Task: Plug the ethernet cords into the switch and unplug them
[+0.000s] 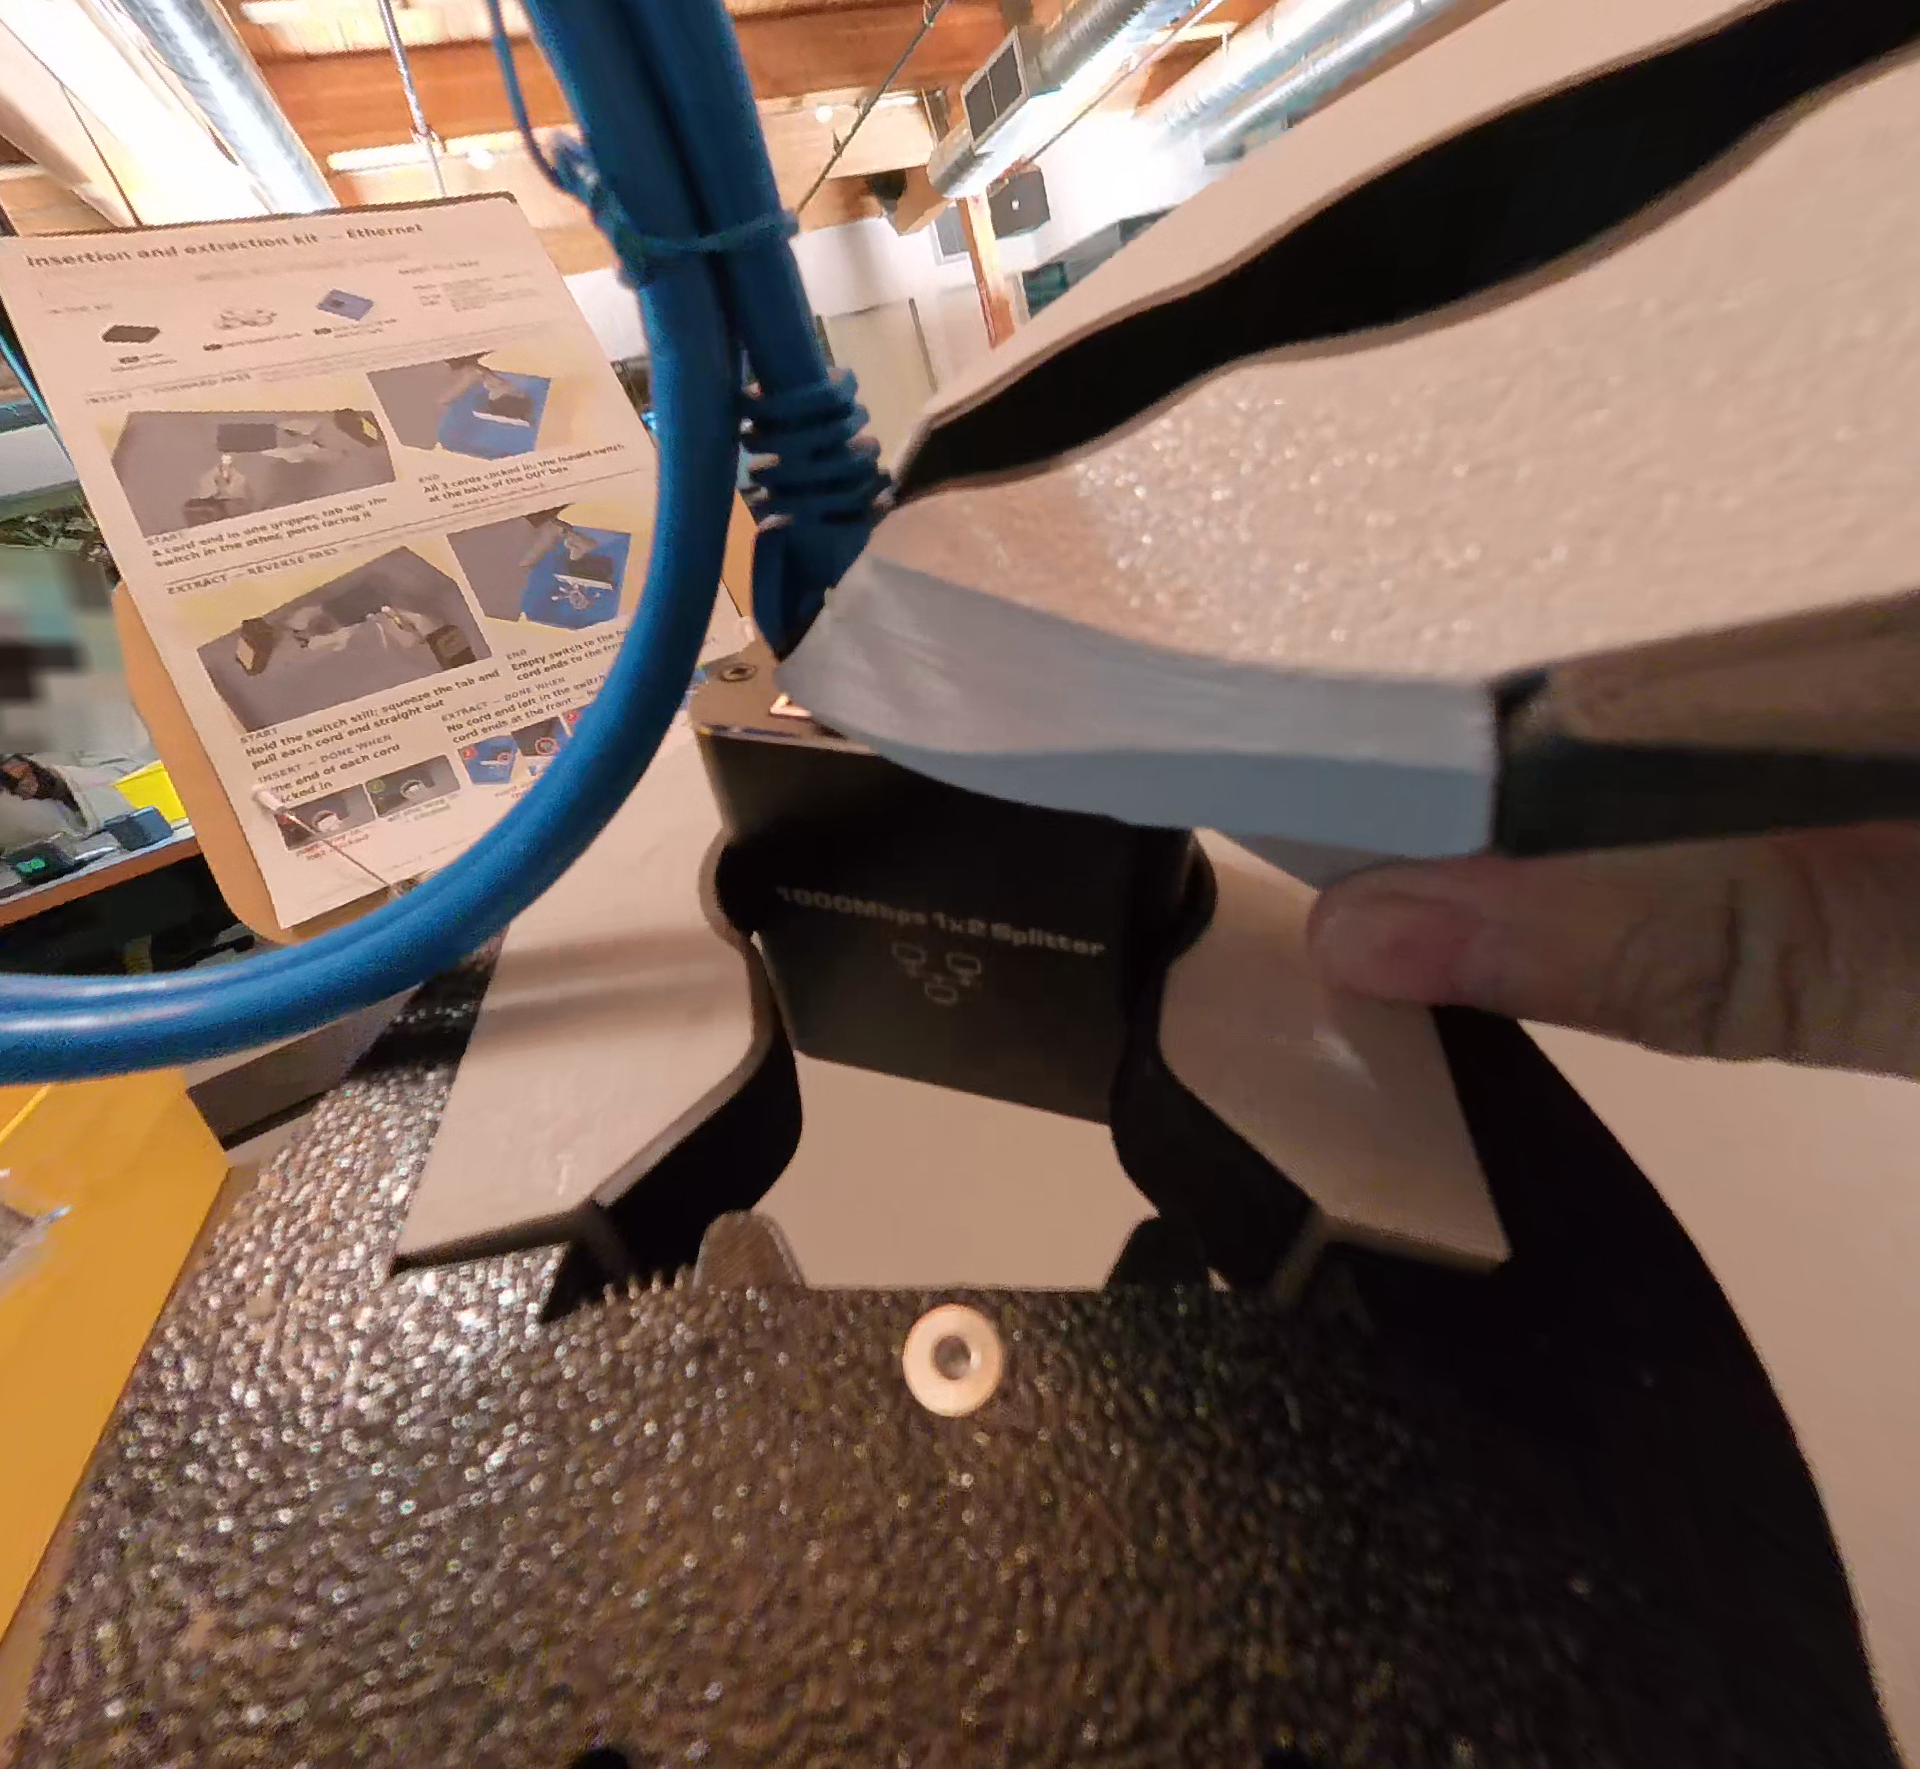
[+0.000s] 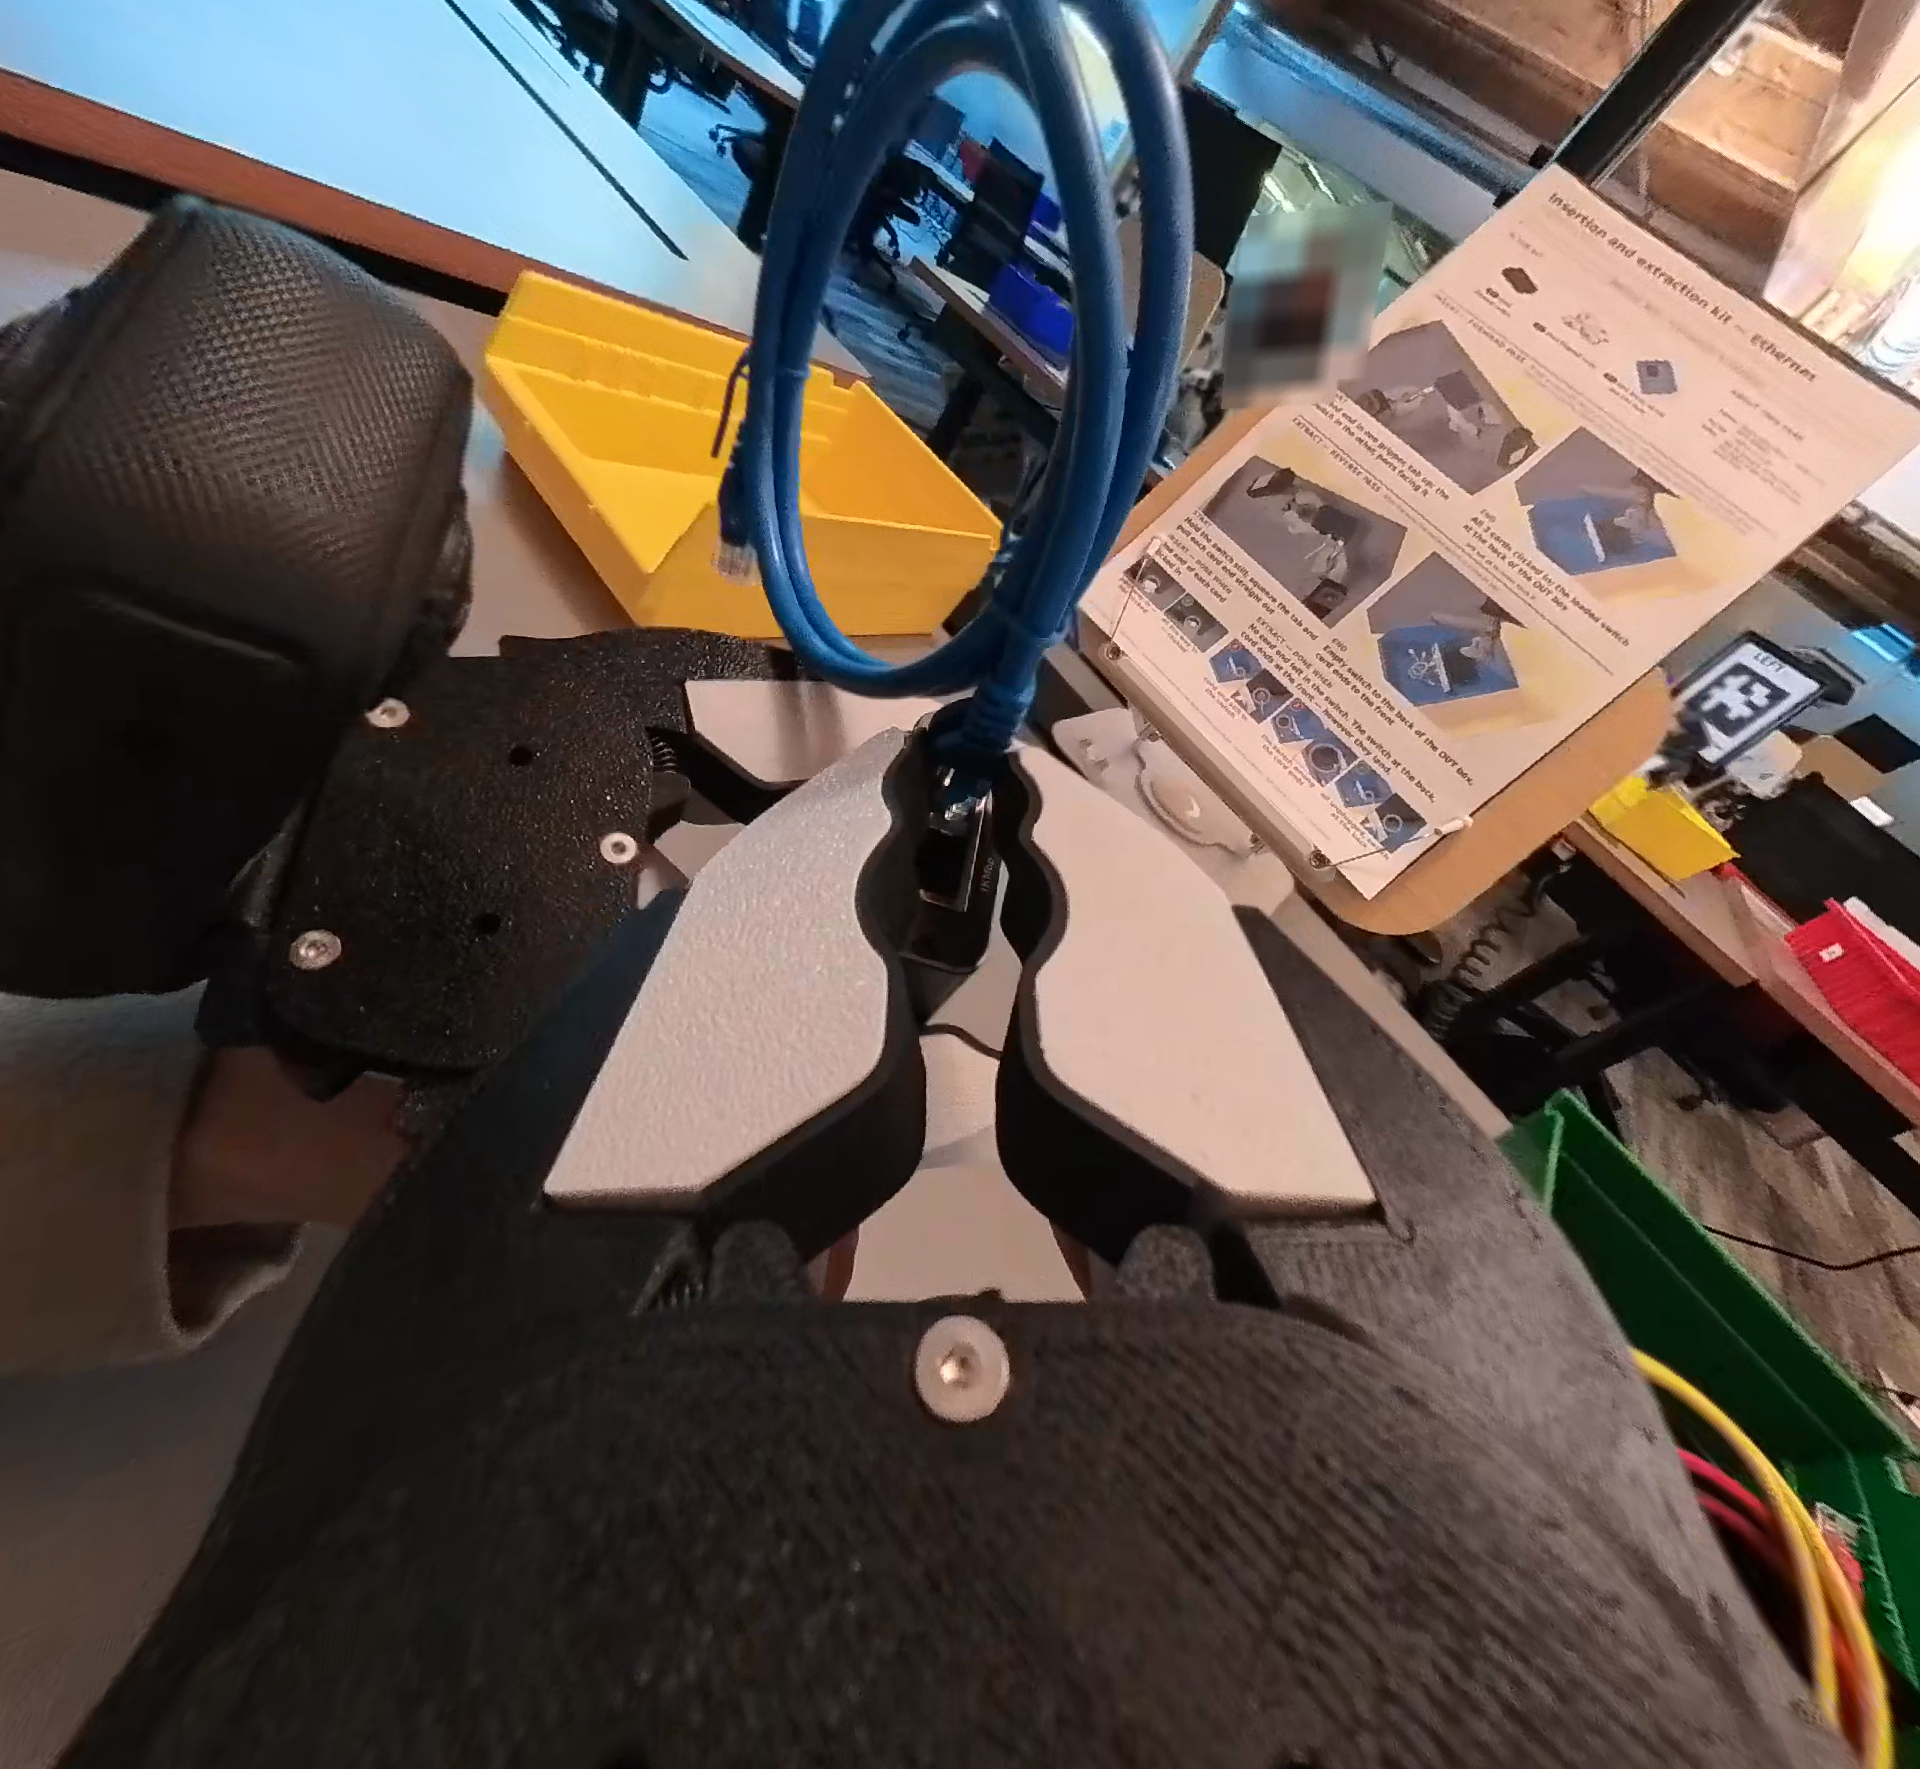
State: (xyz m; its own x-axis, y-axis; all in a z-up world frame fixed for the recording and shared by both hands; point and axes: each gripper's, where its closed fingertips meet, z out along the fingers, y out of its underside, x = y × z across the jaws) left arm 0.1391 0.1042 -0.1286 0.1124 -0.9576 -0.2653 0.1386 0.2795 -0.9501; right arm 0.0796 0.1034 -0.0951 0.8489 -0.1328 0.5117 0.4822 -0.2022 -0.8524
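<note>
Under exposed wooden beams and silver ducts, above a pale worktable carrying a yellow bin and a propped instruction sheet, the left gripper clamps a small black switch, its long axis running straight ahead between the fingers. The right gripper pinches the plug end of a coiled blue ethernet cord, whose loop rises above the fingertips, its free plug dangling left. The port end is hidden behind the right gripper's fingers, so whether the plug is seated cannot be told.

Bright, even indoor light; strong fisheye bending at edges; close foreground soft; bluish glare on far tabletops.
</note>
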